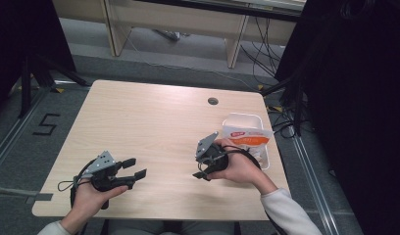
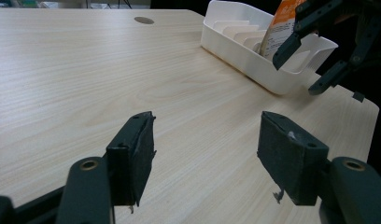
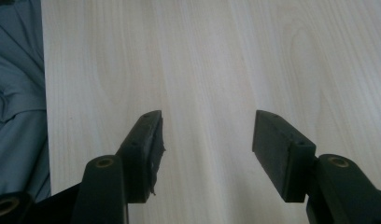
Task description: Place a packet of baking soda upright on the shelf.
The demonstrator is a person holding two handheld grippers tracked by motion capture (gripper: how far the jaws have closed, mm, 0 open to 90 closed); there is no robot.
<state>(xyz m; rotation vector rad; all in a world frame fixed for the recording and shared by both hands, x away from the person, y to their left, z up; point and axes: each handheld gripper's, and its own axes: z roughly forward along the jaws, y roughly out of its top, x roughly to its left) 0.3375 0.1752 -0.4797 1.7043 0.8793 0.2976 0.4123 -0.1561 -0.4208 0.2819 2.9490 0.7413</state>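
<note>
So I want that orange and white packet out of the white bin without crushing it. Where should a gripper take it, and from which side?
Probably by its top edge, from above. The packet stands upright in the white bin and pokes above the rim, so only its upper part is free. Close the jaws across its thin faces. The right gripper, open, is nearest.

White tray (image 1: 261,155) holds an upright orange-white packet (image 1: 247,136).

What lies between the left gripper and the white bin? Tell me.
Bare wooden tabletop, plus the right gripper, which sits beside the white bin. The high view shows it; left gripper is open.
</note>
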